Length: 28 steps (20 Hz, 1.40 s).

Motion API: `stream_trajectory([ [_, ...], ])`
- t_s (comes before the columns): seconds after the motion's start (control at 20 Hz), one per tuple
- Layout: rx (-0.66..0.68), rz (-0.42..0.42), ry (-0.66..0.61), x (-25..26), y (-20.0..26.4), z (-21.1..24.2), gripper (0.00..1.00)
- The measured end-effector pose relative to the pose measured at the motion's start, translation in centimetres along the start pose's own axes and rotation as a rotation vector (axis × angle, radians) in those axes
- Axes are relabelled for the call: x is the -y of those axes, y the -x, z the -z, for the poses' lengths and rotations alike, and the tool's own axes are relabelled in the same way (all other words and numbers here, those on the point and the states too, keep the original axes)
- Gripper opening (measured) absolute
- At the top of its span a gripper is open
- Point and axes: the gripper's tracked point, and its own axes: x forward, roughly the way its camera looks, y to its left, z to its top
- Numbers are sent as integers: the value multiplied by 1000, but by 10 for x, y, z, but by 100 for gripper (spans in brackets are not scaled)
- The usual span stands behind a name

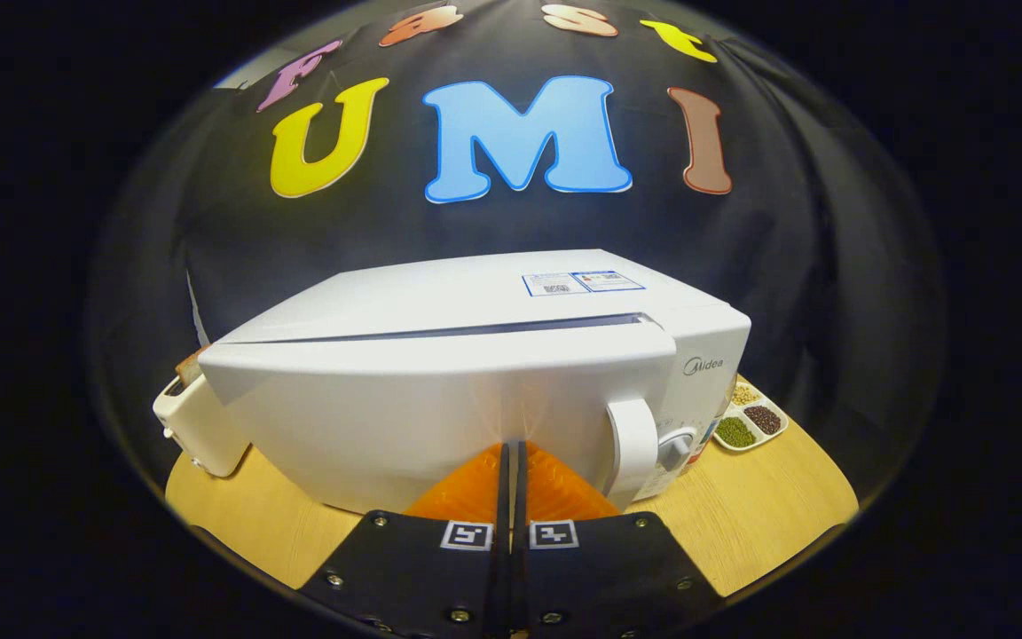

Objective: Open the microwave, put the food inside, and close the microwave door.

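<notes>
A white microwave (475, 355) stands on the wooden table, seen from slightly above. Its door (422, 417) is closed against the body, with a narrow dark seam along the top. The door's white handle (633, 444) sits toward the right, beside a round knob (676, 448) on the control panel. My gripper (511, 444) is shut, its two fingers pressed together with nothing between them. The tips touch the middle of the door's front face, left of the handle. No food is visible between the fingers.
A white toaster (196, 426) with a slice of bread stands to the left of the microwave. A small divided tray (750, 422) of beans and grains lies behind the microwave's right corner. Bare wooden table (759, 506) shows at both sides.
</notes>
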Motion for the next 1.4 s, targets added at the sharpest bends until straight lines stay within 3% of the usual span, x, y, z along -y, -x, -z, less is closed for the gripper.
stream_trajectory([
  [0.15,24,22,72,0,-1,-1,4],
  [0.5,26,26,78,-6,5,-1,5],
  [1.15,258,-54,142,7,190,-24,6],
  [1.3,305,-47,115,24,225,-28,31],
  [1.35,316,-51,105,27,236,-27,33],
  [1.4,324,-59,102,29,244,-26,51],
])
